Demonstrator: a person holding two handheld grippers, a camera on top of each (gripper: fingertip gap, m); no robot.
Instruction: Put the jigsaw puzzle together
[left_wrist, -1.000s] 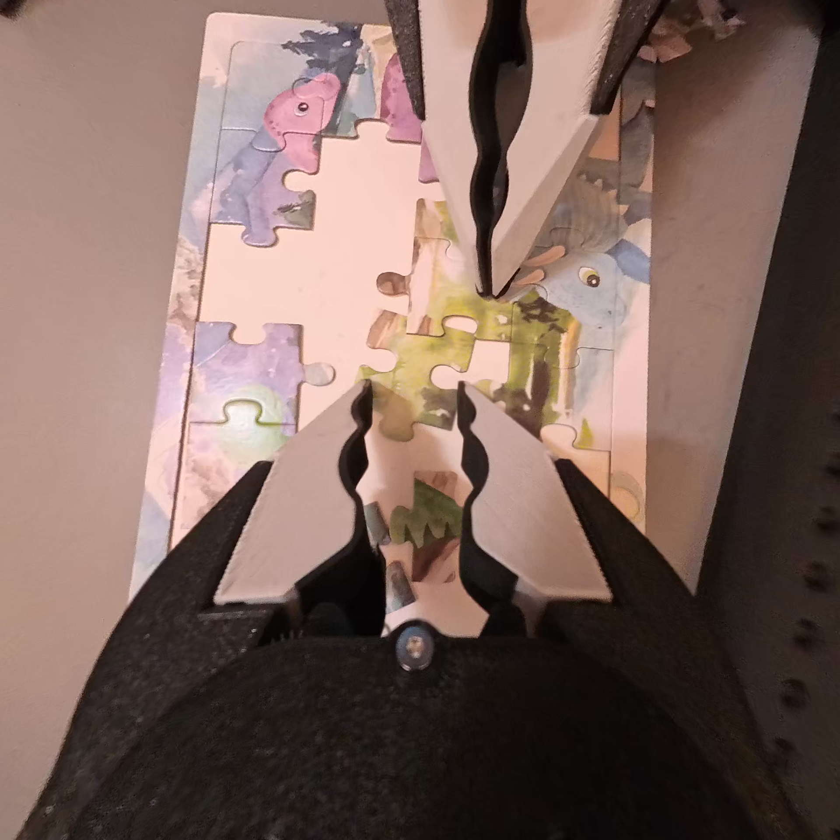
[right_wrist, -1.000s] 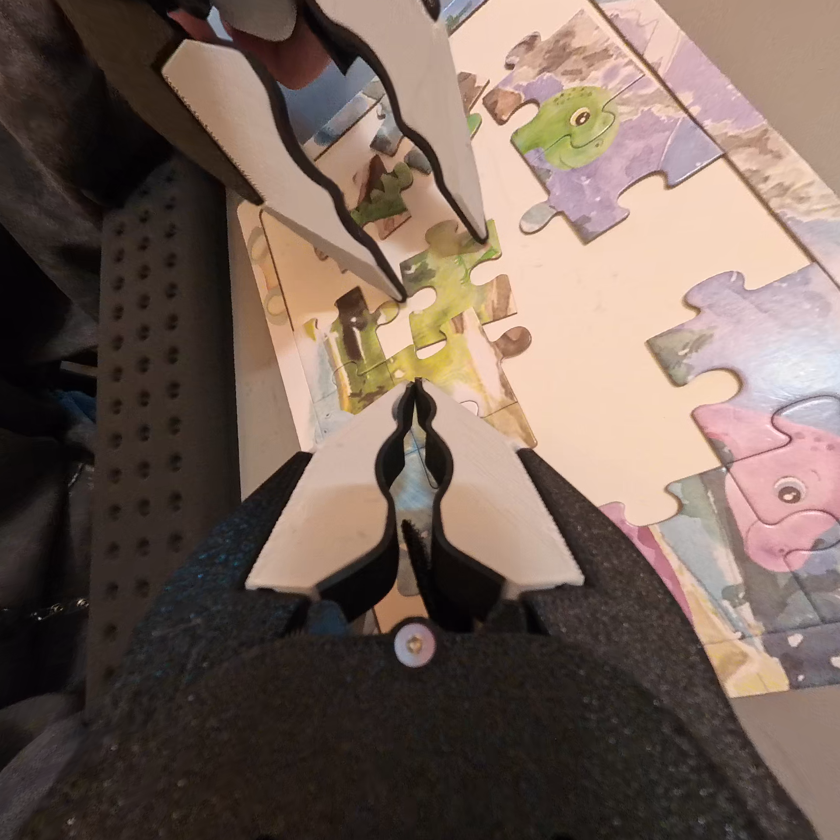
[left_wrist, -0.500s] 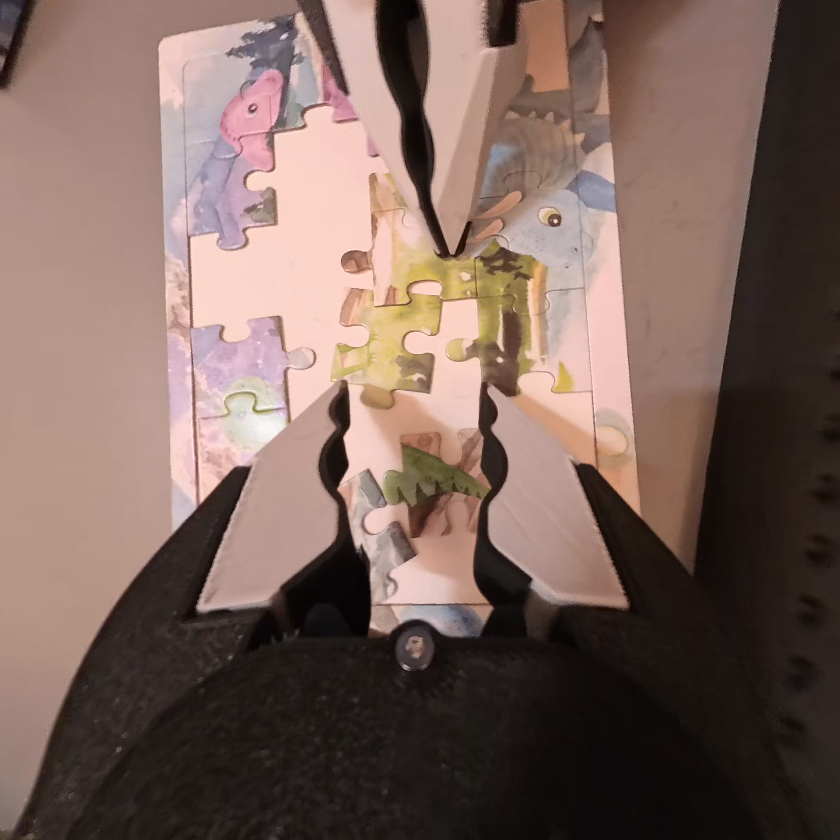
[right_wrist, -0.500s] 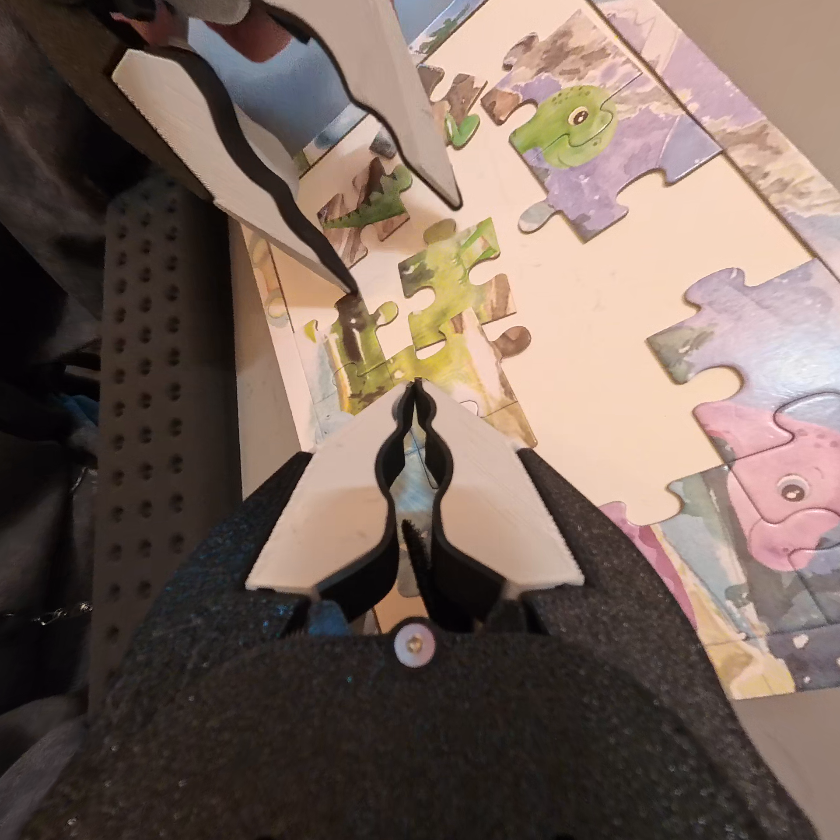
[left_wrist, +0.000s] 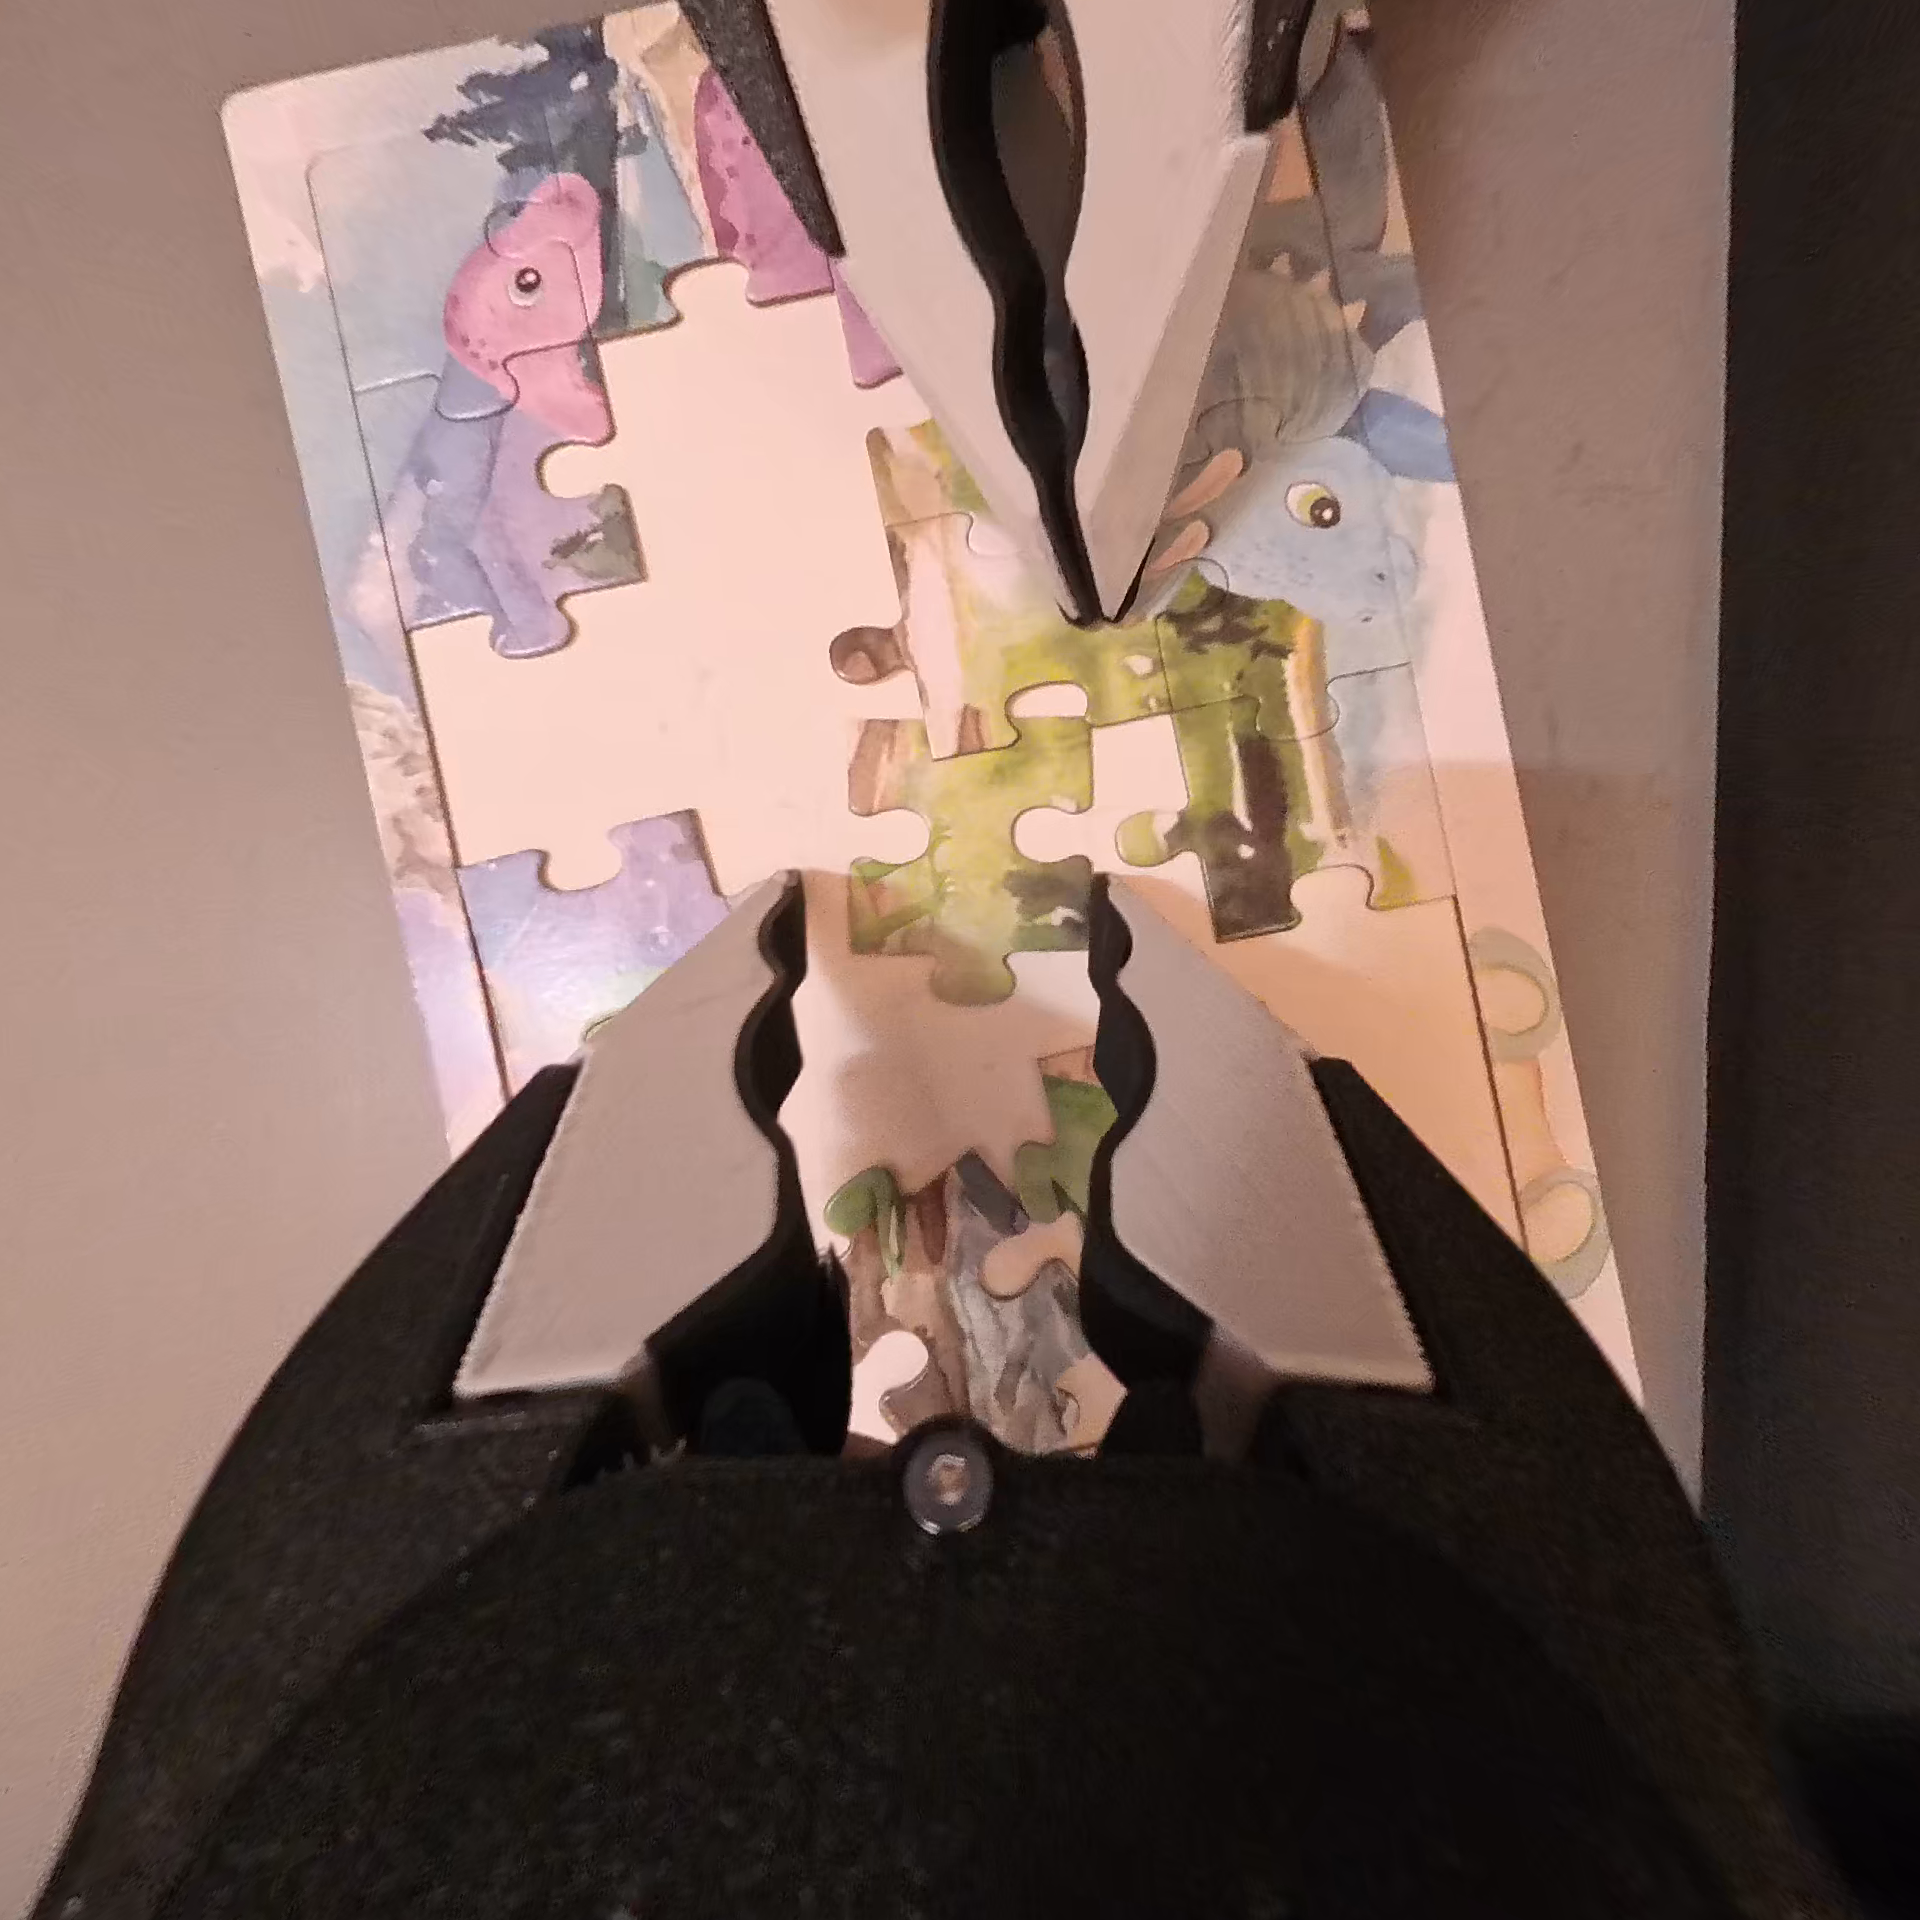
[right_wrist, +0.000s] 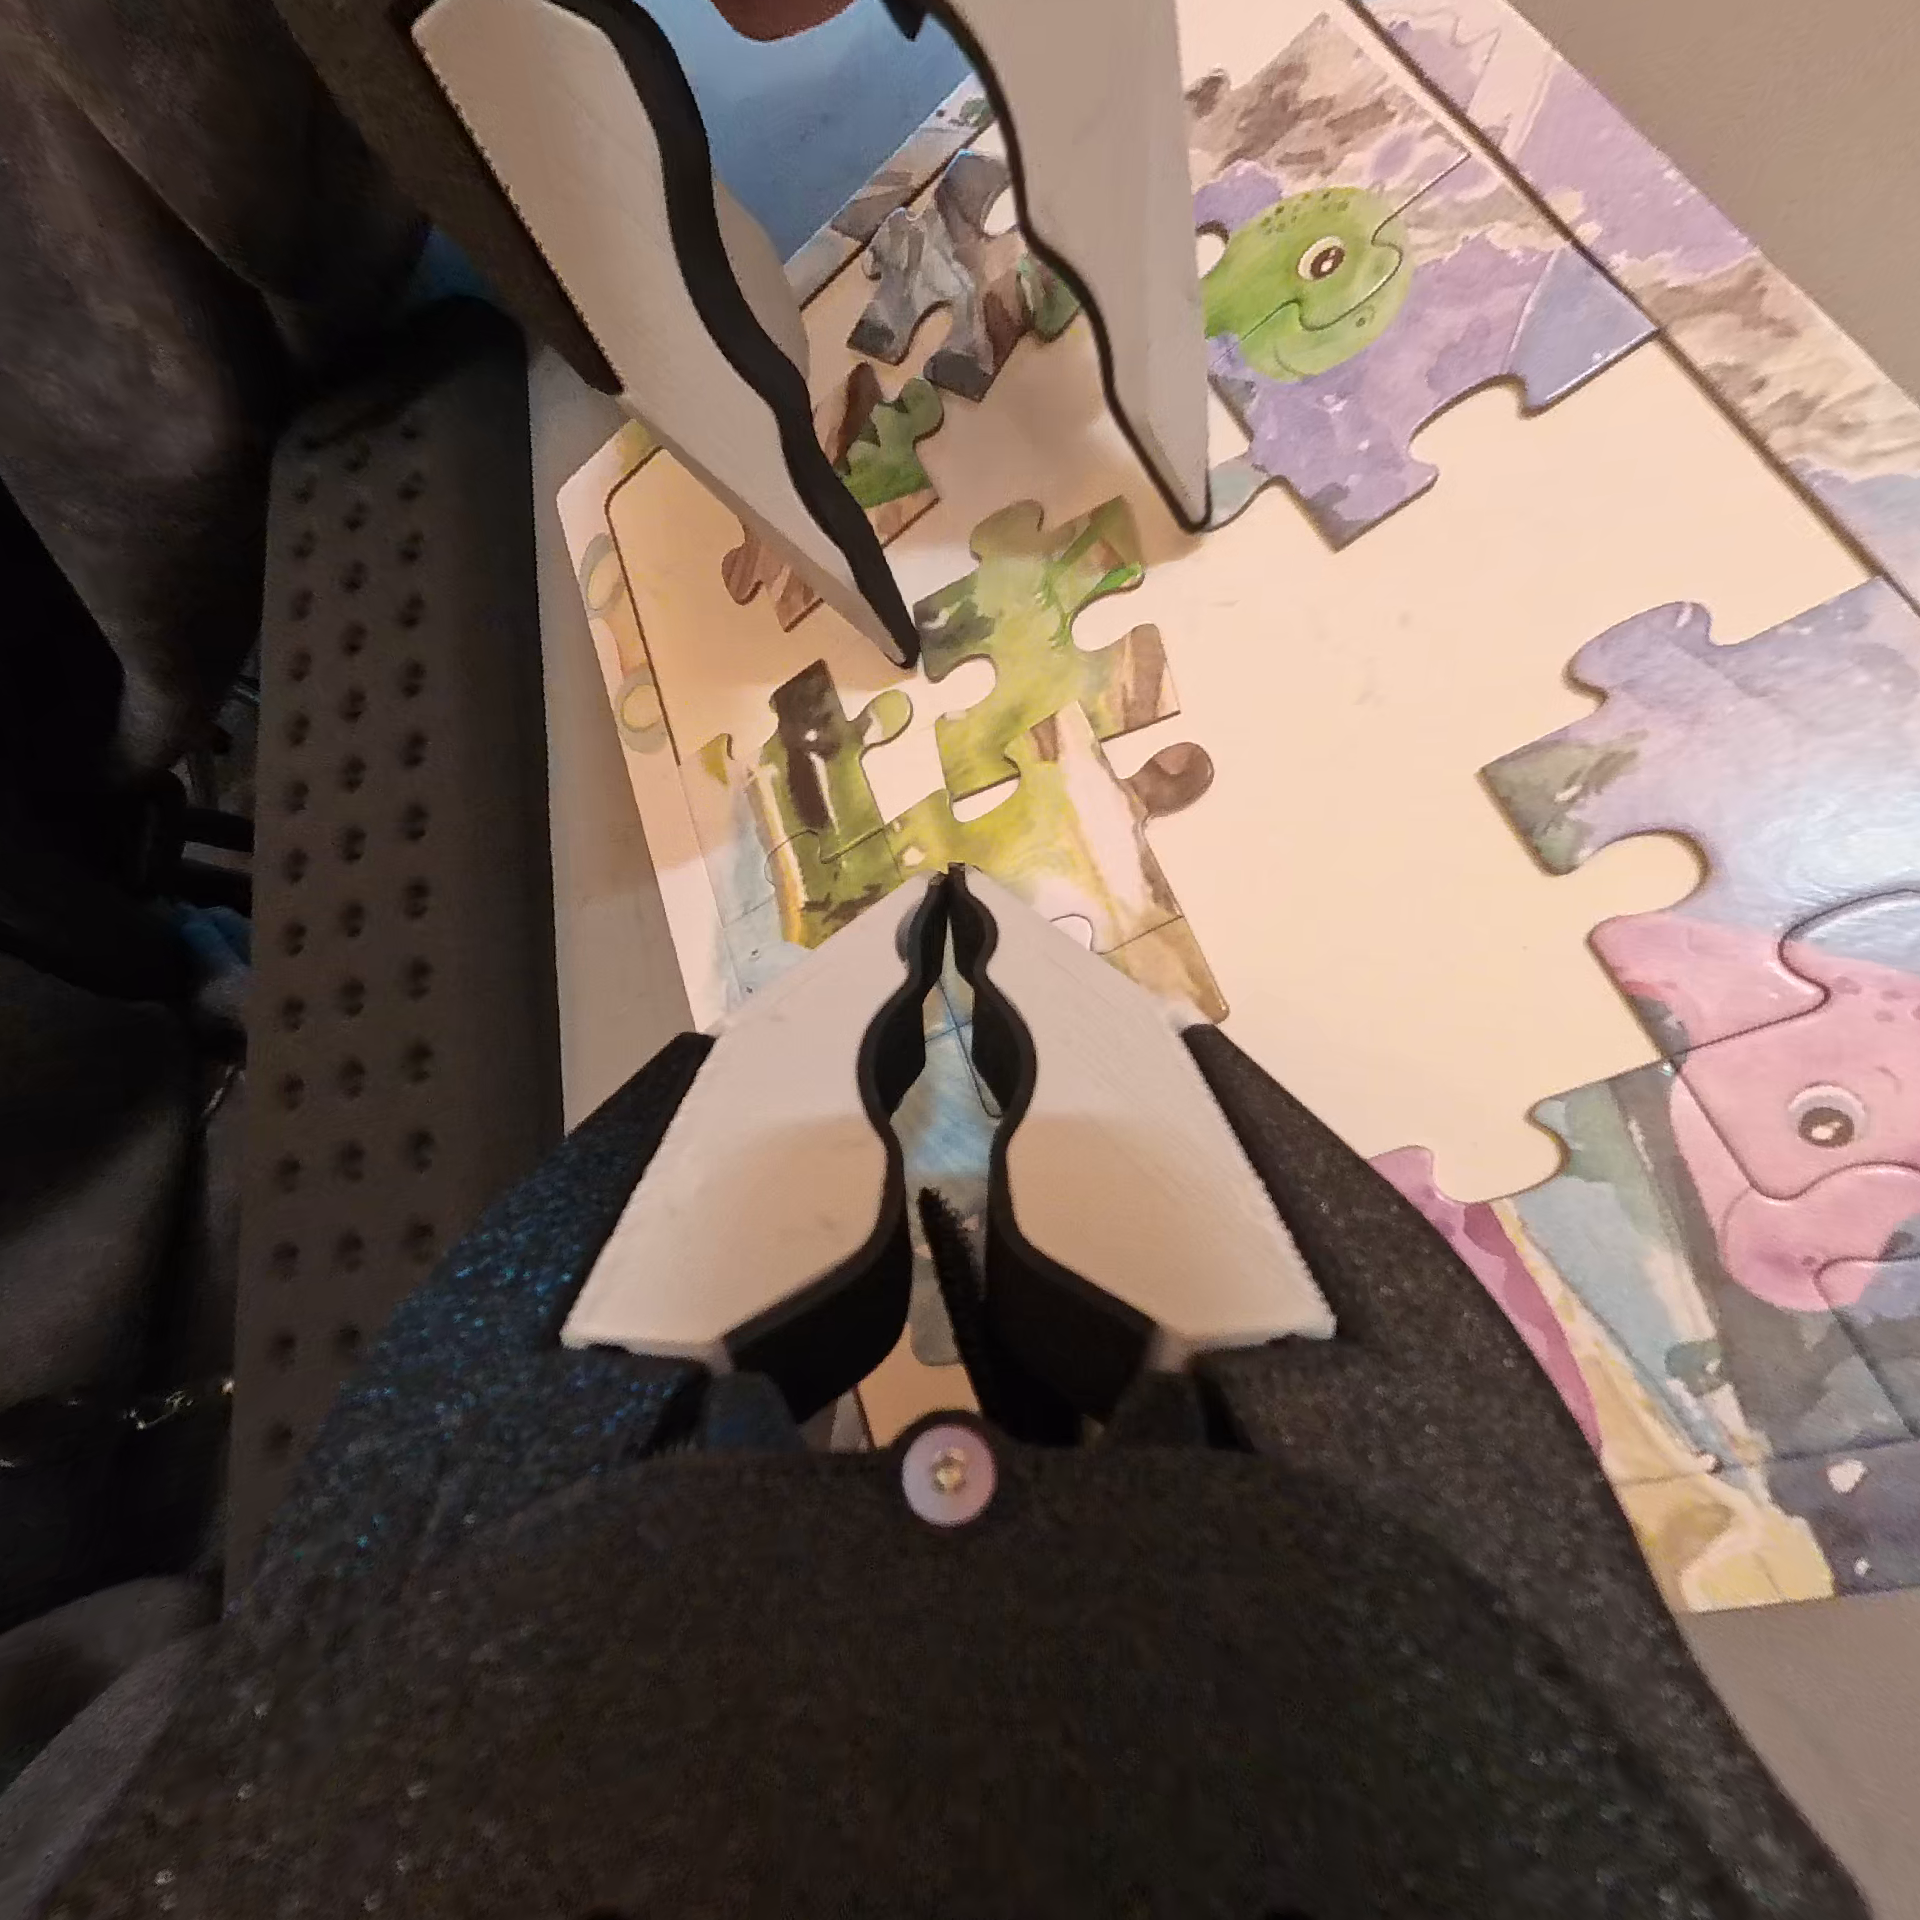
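The left gripper (left_wrist: 940, 894), jaws apart and empty, hovers over the puzzle tray (left_wrist: 665, 644) on the bench; the loose green piece (left_wrist: 971, 842) lies just ahead of its tips, skewed off its slot beside the seated green pieces. The right gripper (left_wrist: 1091, 613), jaws together on nothing visible, presses its tips there. Only the right wrist view shows the green dinosaur piece (right_wrist: 1309, 291) unobstructed.

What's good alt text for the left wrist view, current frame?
The open left gripper hovers over a partly filled dinosaur puzzle tray, its fingers flanking a loose green piece. Opposite, the shut right gripper presses its tips on the placed green pieces beside a blue dinosaur.
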